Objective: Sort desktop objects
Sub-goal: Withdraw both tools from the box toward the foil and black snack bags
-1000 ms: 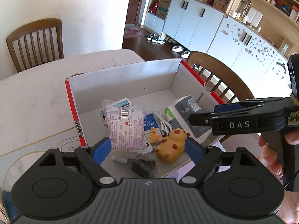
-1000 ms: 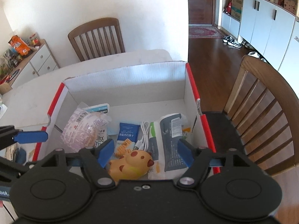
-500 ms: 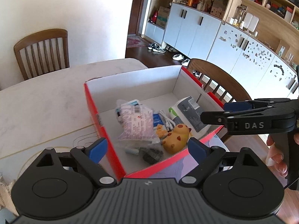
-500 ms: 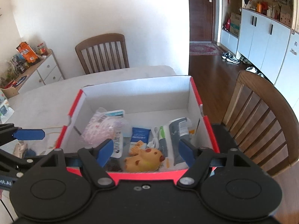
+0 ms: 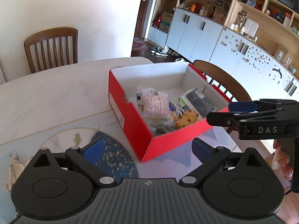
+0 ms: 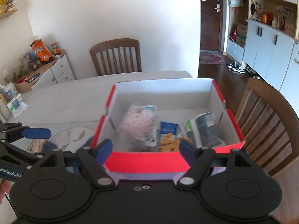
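A red cardboard box (image 5: 130,128) with a white inside stands on the table. It holds a pink-printed plastic packet (image 5: 155,104), a yellow spotted toy (image 5: 186,119), a grey tube (image 5: 200,100) and a white cable (image 5: 176,107). My left gripper (image 5: 147,149) hangs in front of the box's near corner, jaws opening, with nothing between the pads. In the right wrist view my right gripper (image 6: 145,149) faces the box's near wall (image 6: 145,162), jaws opening and empty. The packet (image 6: 138,121), a blue sachet (image 6: 168,128) and the tube (image 6: 207,128) lie inside.
A blue speckled placemat (image 5: 112,153) lies on the pale marble table (image 5: 46,97) left of the box. Wooden chairs stand at the far side (image 5: 50,46) and the right (image 6: 265,115). A low cabinet (image 6: 59,69) with snacks is far left. A hand (image 5: 282,160) holds the right gripper.
Both grippers have drawn back from above the box's contents to in front of its near wall. The box looks smaller and farther. Both sets of jaws stand a little wider.
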`<act>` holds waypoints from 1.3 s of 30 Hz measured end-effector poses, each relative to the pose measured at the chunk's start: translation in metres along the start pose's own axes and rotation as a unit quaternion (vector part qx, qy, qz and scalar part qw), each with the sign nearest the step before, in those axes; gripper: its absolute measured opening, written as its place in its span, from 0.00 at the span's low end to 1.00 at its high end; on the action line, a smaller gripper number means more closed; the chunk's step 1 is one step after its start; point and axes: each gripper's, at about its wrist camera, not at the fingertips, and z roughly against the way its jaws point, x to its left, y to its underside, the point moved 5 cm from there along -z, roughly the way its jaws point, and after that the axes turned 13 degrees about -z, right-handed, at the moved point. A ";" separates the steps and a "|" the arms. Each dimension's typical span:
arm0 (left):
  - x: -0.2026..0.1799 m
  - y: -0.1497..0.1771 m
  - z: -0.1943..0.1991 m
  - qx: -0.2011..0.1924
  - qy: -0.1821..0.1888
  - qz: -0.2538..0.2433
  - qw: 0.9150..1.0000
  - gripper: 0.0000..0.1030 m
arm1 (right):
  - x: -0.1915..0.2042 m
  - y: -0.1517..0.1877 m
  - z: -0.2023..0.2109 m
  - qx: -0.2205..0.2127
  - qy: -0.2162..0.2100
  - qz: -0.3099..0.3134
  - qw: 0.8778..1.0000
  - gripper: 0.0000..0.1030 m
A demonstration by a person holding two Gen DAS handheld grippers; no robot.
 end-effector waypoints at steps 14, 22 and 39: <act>0.039 0.061 0.053 0.002 -0.027 -0.017 0.999 0.98 | 0.076 0.034 -0.006 0.015 -0.015 0.021 1.000 0.77; 0.075 0.090 0.078 0.000 -0.047 -0.014 0.999 0.98 | 0.132 0.044 -0.021 0.023 -0.034 0.036 0.999 0.77; 0.147 0.143 0.088 0.024 -0.073 -0.009 0.997 0.98 | 0.236 0.060 -0.077 0.055 -0.051 0.026 0.997 0.77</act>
